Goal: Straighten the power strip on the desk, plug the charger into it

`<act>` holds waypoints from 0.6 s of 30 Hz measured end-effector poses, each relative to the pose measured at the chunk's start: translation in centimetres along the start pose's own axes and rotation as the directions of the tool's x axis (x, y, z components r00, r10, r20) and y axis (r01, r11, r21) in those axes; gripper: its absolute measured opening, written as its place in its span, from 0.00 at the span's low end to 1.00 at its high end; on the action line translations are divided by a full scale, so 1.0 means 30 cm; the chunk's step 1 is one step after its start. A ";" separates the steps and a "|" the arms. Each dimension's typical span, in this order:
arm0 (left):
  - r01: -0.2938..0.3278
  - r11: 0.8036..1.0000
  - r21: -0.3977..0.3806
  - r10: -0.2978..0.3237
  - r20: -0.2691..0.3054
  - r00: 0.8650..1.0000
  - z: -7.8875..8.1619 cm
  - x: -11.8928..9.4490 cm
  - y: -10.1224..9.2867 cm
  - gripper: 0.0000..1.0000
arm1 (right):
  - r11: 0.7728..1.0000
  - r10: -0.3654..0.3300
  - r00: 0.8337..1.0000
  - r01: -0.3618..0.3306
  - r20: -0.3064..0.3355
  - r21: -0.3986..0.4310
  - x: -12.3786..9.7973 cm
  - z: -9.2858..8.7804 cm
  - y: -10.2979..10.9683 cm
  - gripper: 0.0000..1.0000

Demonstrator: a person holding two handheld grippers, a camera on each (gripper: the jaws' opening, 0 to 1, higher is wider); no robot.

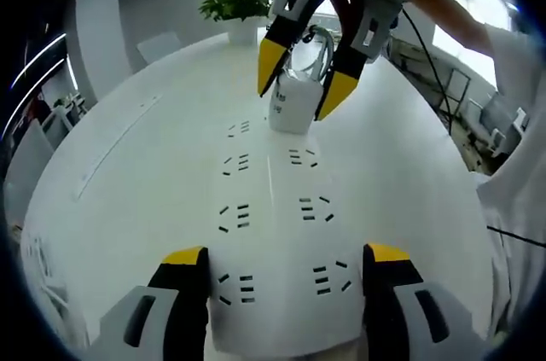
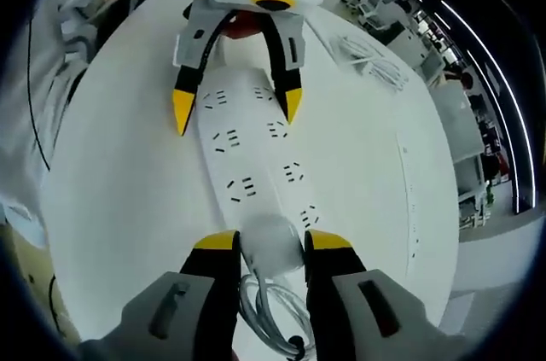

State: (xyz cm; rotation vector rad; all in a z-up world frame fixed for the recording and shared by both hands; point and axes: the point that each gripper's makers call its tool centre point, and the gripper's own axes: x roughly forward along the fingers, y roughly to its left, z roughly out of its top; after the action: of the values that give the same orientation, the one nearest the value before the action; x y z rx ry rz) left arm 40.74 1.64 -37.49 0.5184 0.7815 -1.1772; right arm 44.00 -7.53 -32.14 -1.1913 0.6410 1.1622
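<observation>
Power strip (image 1: pixel 273 233), white with two rows of sockets, lies flat on the white desk (image 1: pixel 128 148). The left gripper (image 1: pixel 281 259) hovers over its near end, jaws wide apart, one on each side. At the far end, the right gripper (image 2: pixel 264 241) is clamped on the white charger (image 2: pixel 271 243), which sits on the strip, its coiled cable (image 2: pixel 269 310) trailing behind. A potted plant (image 1: pixel 237 2) stands beyond.

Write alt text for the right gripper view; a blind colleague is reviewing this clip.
The right gripper, its yellow-tipped jaws closed on a white charger, holds it over the near end of a white power strip on a white desk. The left gripper straddles the strip's far end, jaws open.
</observation>
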 end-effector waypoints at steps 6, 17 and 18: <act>0.021 0.999 0.027 -0.021 -0.013 1.000 0.006 0.006 -0.010 0.73 | 0.998 -0.017 1.000 0.017 -0.004 0.059 -0.019 -0.010 0.030 0.28; 0.045 0.997 0.061 -0.044 -0.014 0.999 0.011 0.014 -0.022 0.73 | 0.984 -0.044 0.999 0.045 -0.010 0.171 -0.036 -0.019 0.062 0.28; 0.047 0.997 0.062 -0.047 -0.013 0.999 0.011 0.014 -0.023 0.73 | 0.983 -0.046 0.999 0.046 -0.007 0.176 -0.037 -0.020 0.063 0.28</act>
State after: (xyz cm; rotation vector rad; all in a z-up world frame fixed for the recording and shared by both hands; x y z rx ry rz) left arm 40.25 0.91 -37.58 0.5615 0.7719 -1.2463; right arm 42.00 -8.57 -32.06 -1.0526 0.7002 1.0425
